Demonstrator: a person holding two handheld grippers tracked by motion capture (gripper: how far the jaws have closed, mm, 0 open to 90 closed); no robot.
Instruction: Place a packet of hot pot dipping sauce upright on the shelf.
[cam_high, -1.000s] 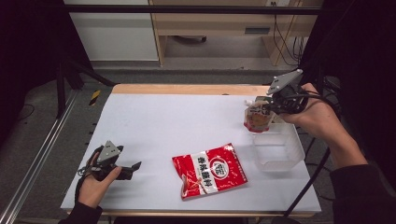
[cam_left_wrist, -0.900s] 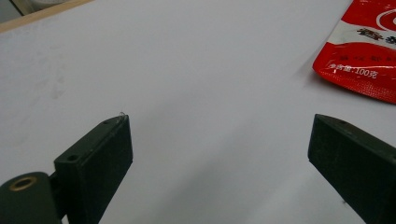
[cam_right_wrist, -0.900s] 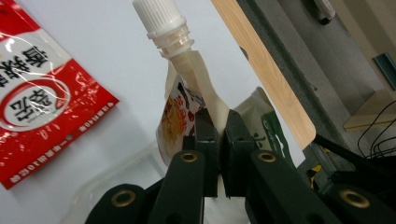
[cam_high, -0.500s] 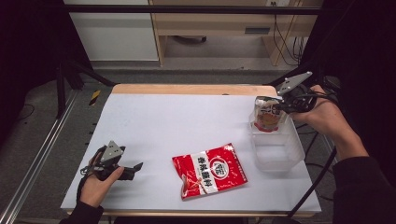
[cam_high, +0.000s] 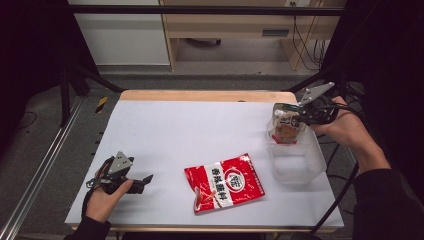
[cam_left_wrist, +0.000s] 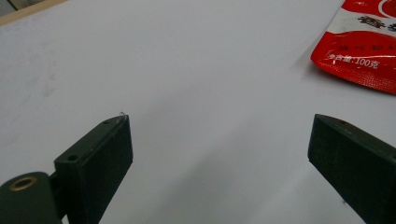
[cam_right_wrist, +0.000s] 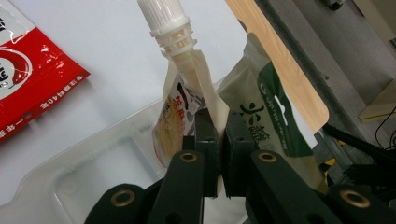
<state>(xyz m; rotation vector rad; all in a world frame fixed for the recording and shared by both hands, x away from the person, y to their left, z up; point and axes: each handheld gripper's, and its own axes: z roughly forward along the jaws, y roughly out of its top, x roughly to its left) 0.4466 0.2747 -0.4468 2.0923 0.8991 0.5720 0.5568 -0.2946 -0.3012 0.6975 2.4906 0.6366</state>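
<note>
High view: the right gripper (cam_high: 295, 112) sits at the far right of the white worktop (cam_high: 200, 130), in a hand (cam_high: 345, 125) that comes in from the right edge. Its jaws are clamped on a spouted pouch (cam_high: 286, 127), which hangs upright over the far end of a clear tray (cam_high: 300, 165), its lower edge at or just inside the tray's rim. A red packet (cam_high: 225, 182) lies flat on the worktop to the left of the tray, near but apart from it. The left gripper (cam_high: 142, 181) rests low at the near left corner, held in a hand (cam_high: 107, 192), well apart from the packet.

Left gripper view: the two black jaws stand wide apart with only bare worktop (cam_left_wrist: 187, 70) between them. A corner of the red packet (cam_left_wrist: 359, 51) shows at the upper right, beyond the jaws.

Right gripper view: the jaws are pressed together on the pouch's (cam_right_wrist: 187, 107) side edge, below its white spout (cam_right_wrist: 166, 21), which points up and away. The clear tray (cam_right_wrist: 93, 172) lies below the pouch. The red packet (cam_right_wrist: 28, 93) lies at the left on the worktop. The worktop's wooden edge (cam_right_wrist: 280, 70) runs past on the right.
</note>
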